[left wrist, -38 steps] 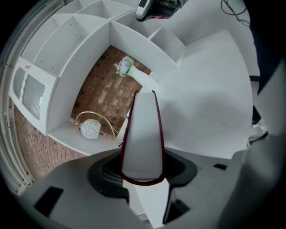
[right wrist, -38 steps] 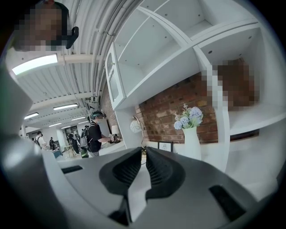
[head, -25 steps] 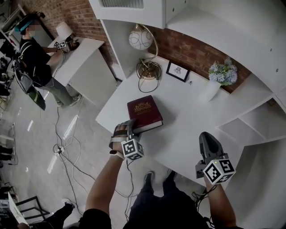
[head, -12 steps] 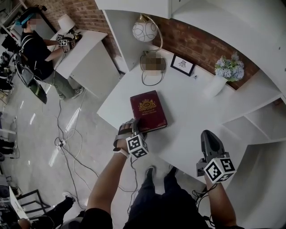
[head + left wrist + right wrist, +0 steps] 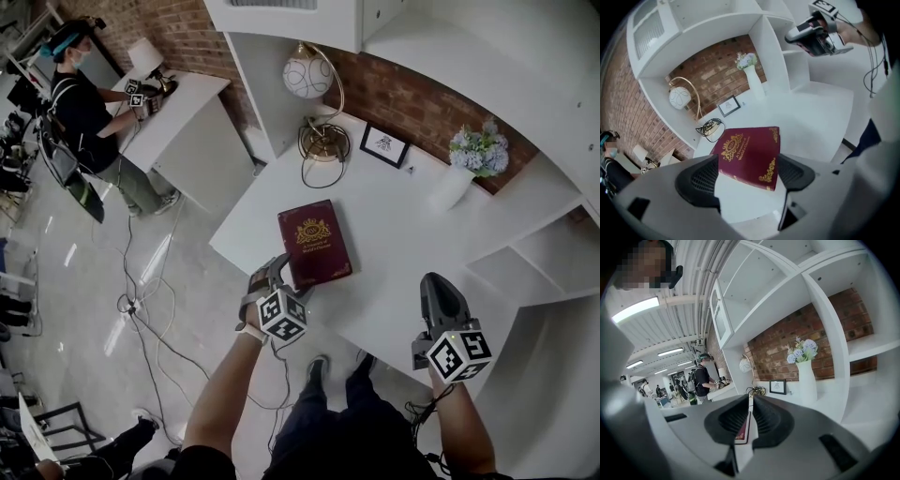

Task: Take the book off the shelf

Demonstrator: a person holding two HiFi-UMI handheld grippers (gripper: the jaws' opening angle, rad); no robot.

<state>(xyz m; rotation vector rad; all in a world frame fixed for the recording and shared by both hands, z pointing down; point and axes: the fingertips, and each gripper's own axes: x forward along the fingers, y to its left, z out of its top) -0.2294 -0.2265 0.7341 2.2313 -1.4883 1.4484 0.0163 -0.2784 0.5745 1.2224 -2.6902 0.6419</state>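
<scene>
left gripper (image 5: 747,176) spread wide, maroon book (image 5: 750,152) flat on white table (image 5: 403,244), near corner between its fingers, not squeezed, right gripper (image 5: 750,420) pretty much closed, empty

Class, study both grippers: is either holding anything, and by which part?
Nothing is held. The left gripper stands open about the near edge of the red book, which lies flat on the table. The right gripper is shut and empty.

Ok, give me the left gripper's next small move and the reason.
Probably draw the left gripper straight back, away from the book. The book lies flat on the white table, and the fingers stand wide apart beside its near edge without pressing it, so nothing is held.
</scene>
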